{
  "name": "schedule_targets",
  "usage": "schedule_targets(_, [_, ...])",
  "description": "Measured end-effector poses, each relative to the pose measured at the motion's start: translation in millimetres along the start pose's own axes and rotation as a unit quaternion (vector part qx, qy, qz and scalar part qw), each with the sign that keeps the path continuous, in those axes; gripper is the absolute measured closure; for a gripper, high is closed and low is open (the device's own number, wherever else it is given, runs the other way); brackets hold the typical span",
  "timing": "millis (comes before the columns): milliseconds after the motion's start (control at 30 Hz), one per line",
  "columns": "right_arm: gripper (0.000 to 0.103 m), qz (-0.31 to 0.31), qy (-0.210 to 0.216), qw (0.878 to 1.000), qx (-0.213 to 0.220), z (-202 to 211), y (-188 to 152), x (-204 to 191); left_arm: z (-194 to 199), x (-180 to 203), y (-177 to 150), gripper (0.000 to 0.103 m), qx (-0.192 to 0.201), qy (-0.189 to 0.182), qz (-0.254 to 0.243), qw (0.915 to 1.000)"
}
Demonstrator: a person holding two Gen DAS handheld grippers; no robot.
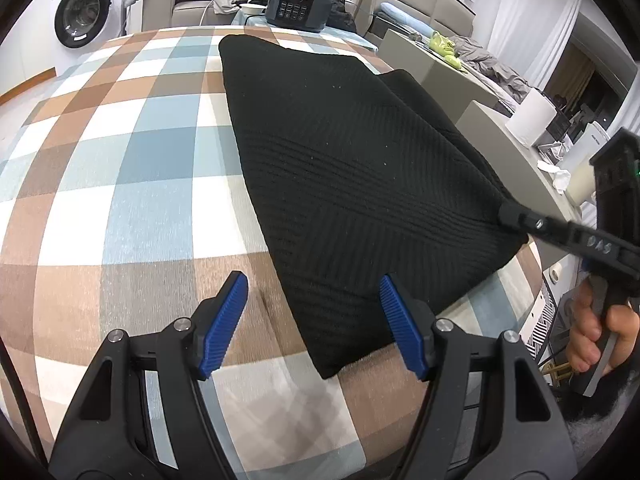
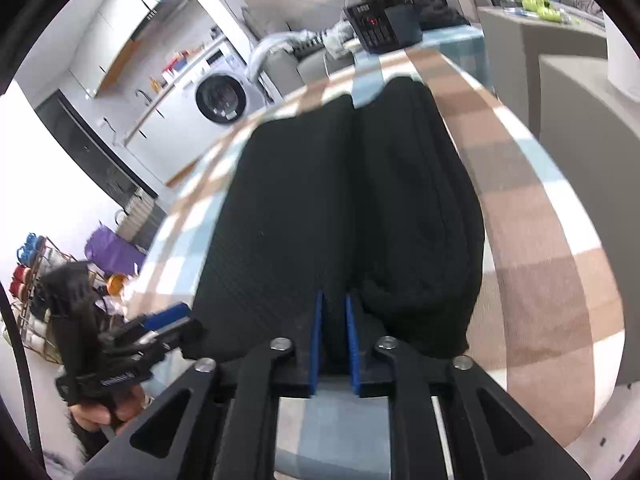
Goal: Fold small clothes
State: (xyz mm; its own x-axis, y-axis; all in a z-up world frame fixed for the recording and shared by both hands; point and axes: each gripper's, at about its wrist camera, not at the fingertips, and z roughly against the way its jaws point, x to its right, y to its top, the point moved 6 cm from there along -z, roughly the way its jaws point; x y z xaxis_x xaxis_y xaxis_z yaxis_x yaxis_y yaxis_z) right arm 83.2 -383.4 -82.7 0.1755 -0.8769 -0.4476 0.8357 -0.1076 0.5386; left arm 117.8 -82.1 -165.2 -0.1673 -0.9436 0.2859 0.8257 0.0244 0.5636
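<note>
Blue ribbed pads [image 1: 394, 322] front the left tongs [image 1: 314, 326], whose black plastic jaws stand wide apart above the table [image 1: 132, 184], gripping nothing; the right-hand pad overlaps the near edge of the black garment [image 1: 340, 168], though contact cannot be judged.

That garment is a dark knit with fine diagonal ribbing, folded into a long, thick wedge. In the left wrist view its long axis runs from the near right corner of the table away toward the far edge, where a black multicooker [image 1: 300, 0] stands. It lies flat on a checked cloth of brown, blue and white squares.

Seen from the right wrist, the garment [image 2: 288, 220] shows two lengthwise lobes side by side with a crease between them, the right one rounder and bulkier. The right tongs [image 2: 334, 320] have their jaws drawn close, nipping the near end at that crease. A hand [image 1: 592, 332] grips the handle.
</note>
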Motion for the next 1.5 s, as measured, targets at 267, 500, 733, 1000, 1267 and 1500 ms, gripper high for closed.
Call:
schedule_targets(267, [0.062,0.001,-0.022,1.000,0.000,-49,72,7,1,-15,13,0.037,0.014,0.004,0.025,0.9996])
schedule_targets(500, [0.095,0.008,-0.040,0.996,-0.076,-119,108,8,3,-26,27,0.037,0.028,0.013,0.031,0.9991])
schedule_targets(733, [0.096,0.064,-0.097,0.993,-0.010,-62,113,-5,-2,-20,36,0.037,0.029,-0.021,0.037,0.9987])
schedule_targets(1000, [0.082,-0.006,-0.069,0.996,-0.055,-78,95,26,0,-8,27,0.037,0.026,-0.020,0.027,0.9991])
schedule_targets(1267, [0.068,-0.009,0.010,0.999,-0.036,-29,25,9,-4,-11,18,0.037,0.017,-0.025,0.037,0.9989])
schedule_targets(1500, [0.097,0.023,-0.009,1.000,0.000,-8,33,-1,5,-4,20,0.037,0.028,-0.020,0.023,0.9992])
